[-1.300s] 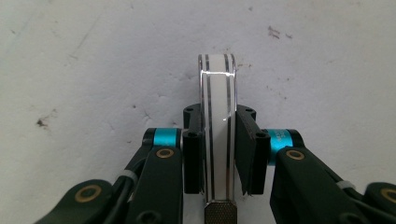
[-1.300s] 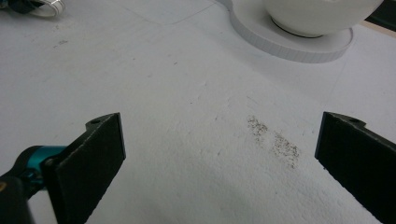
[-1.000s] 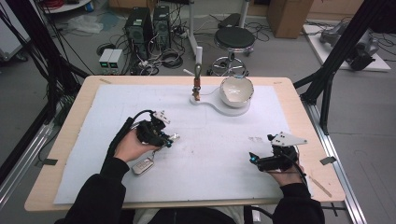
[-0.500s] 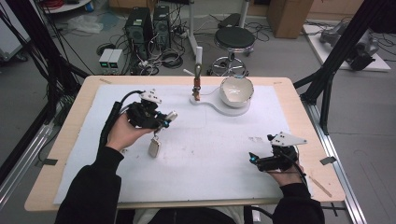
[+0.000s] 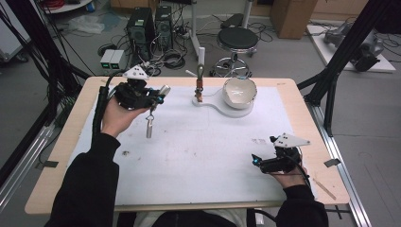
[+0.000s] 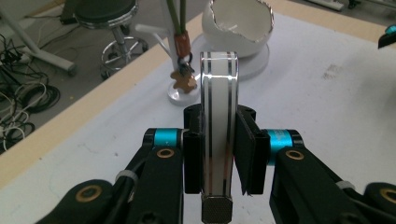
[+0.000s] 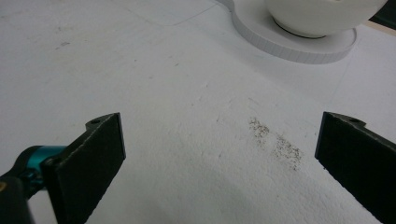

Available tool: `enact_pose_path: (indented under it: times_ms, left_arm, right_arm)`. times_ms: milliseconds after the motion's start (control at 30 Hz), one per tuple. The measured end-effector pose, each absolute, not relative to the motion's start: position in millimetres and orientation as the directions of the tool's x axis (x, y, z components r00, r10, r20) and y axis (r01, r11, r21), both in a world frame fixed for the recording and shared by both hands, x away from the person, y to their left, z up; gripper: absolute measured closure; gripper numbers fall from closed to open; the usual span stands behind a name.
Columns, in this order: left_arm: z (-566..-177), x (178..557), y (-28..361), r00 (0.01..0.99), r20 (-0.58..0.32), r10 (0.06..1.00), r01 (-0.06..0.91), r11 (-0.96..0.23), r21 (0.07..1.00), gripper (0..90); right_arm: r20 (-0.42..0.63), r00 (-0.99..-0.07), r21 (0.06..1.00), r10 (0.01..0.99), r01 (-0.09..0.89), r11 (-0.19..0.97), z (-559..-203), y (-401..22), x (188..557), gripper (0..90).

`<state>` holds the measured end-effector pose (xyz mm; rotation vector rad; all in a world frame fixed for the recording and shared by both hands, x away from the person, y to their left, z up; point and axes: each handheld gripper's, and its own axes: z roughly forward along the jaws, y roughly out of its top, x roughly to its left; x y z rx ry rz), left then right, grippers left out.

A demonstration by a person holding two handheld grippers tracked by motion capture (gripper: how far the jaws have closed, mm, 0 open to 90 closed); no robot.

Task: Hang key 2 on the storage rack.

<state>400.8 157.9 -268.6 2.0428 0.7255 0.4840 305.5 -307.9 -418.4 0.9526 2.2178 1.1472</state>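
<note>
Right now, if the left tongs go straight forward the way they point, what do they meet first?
Probably the small white stand with green stems and a little bear charm. It lies just left of the metal strip that the left tongs hold. The white egg-shaped bowl lies farther behind. Depth is unclear.

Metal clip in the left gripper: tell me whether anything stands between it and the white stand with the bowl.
Nothing visible does. The left gripper holds the metal clip above the table, and bare white mat lies between it and the white stand. The small charm hangs on the stand's post itself.
</note>
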Motion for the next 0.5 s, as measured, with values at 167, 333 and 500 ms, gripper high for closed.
enact_pose_path:
  times_ms: [167, 333, 500]
  left_arm:
    - [-250.5, 420.9, 157.4, 0.725, 0.070, 0.685, 0.300, -0.406, 0.864, 74.4]
    - [-245.1, 431.9, 156.7, 0.717, 0.079, 0.692, 0.278, -0.388, 0.879, 74.4]
    - [-248.1, 448.0, 159.7, 0.679, 0.059, 0.731, 0.331, -0.377, 0.865, 74.4]
  right_arm:
    - [-0.074, -0.648, 0.834, 0.758, 0.376, 0.403, -418.7, -307.2, 307.0, 0.6]
    - [-0.069, -0.649, 0.838, 0.758, 0.375, 0.397, -418.3, -307.9, 309.7, 0.6]
    - [-0.061, -0.652, 0.834, 0.755, 0.383, 0.398, -418.3, -306.4, 310.2, 0.6]
